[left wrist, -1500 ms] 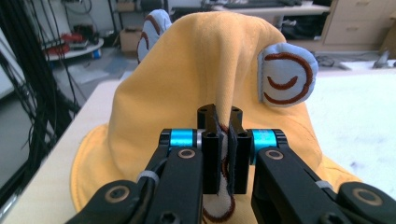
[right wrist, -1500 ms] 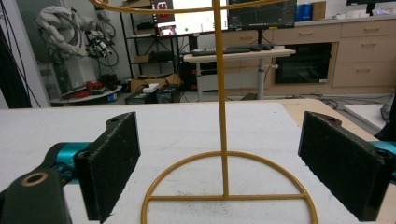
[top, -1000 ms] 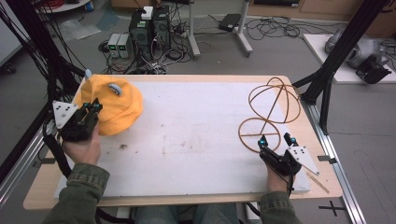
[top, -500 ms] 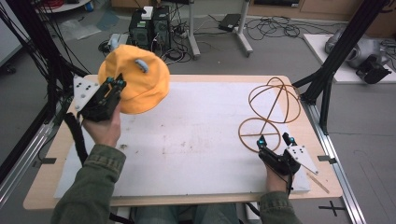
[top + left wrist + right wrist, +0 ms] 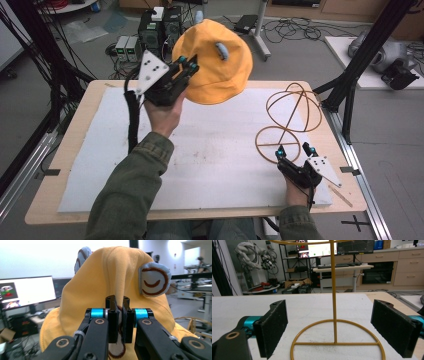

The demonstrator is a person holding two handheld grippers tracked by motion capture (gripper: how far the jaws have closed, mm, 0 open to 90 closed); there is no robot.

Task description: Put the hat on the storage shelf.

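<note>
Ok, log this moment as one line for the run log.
left gripper: shut on hat, held above table | right gripper: open, at stand base | hat not on stand

Grey floor (image 5: 300,55) strewn with black cables (image 5: 292,30); pale wooden table (image 5: 75,150) under white foam sheet (image 5: 220,150); lit monitors (image 5: 322,247) above long wooden cabinets (image 5: 404,267).

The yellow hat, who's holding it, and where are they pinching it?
The left gripper holds the yellow hat, its jaws shut on a fold of cloth at the hat's brim edge. The right gripper holds nothing.
</note>
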